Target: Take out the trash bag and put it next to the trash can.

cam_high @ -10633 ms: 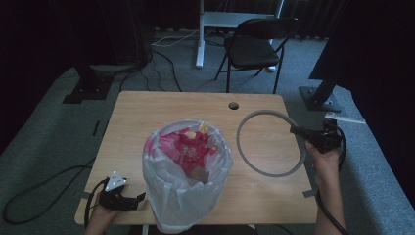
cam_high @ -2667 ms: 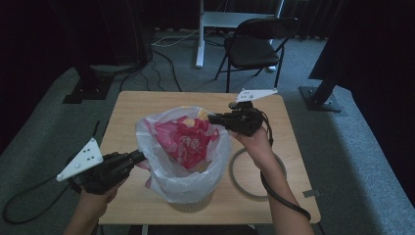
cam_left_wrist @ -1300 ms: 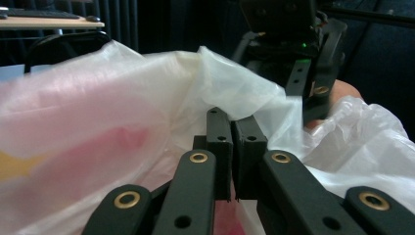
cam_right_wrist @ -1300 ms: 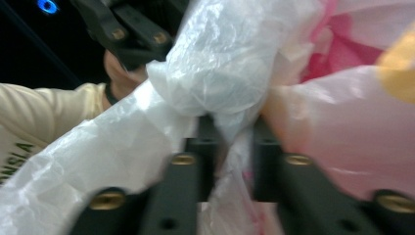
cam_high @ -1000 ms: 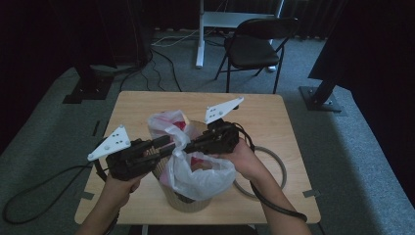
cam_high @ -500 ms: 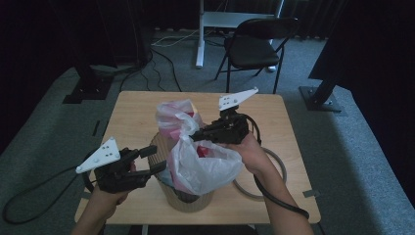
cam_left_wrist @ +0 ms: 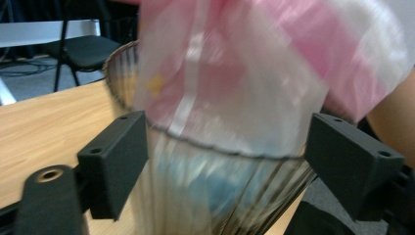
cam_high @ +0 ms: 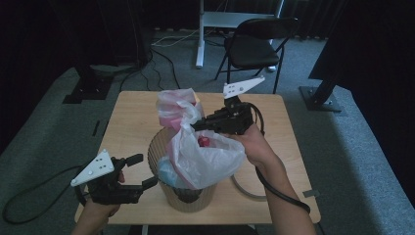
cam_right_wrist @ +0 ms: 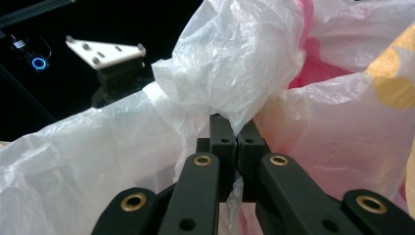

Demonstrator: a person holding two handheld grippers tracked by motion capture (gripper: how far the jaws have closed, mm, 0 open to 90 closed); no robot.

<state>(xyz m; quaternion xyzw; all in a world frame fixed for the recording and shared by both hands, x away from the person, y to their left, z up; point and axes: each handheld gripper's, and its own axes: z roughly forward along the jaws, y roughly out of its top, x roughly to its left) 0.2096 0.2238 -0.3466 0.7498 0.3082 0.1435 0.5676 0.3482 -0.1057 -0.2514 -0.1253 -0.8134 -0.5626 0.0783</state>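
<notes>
High view: plastic bag (cam_high: 205, 156) pinched in right hand-held gripper (cam_high: 195, 126).

The high view looks forward and down over the bench (cam_high: 137, 122). Each tongs view rides close, looking along its own jaws; all three share the plastic bag (cam_high: 205, 156).

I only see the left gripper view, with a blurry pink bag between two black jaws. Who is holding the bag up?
Observer: The right gripper is, shut on the plastic bag at its gathered neck.
Operator: Is my gripper touching anything?
Observer: No. The left gripper has just been opening, and its jaws stand apart beside the wire basket.
Operator: What else is on the table?
Observer: A grey ring lies flat on the wooden table, behind the basket on its right.
</notes>
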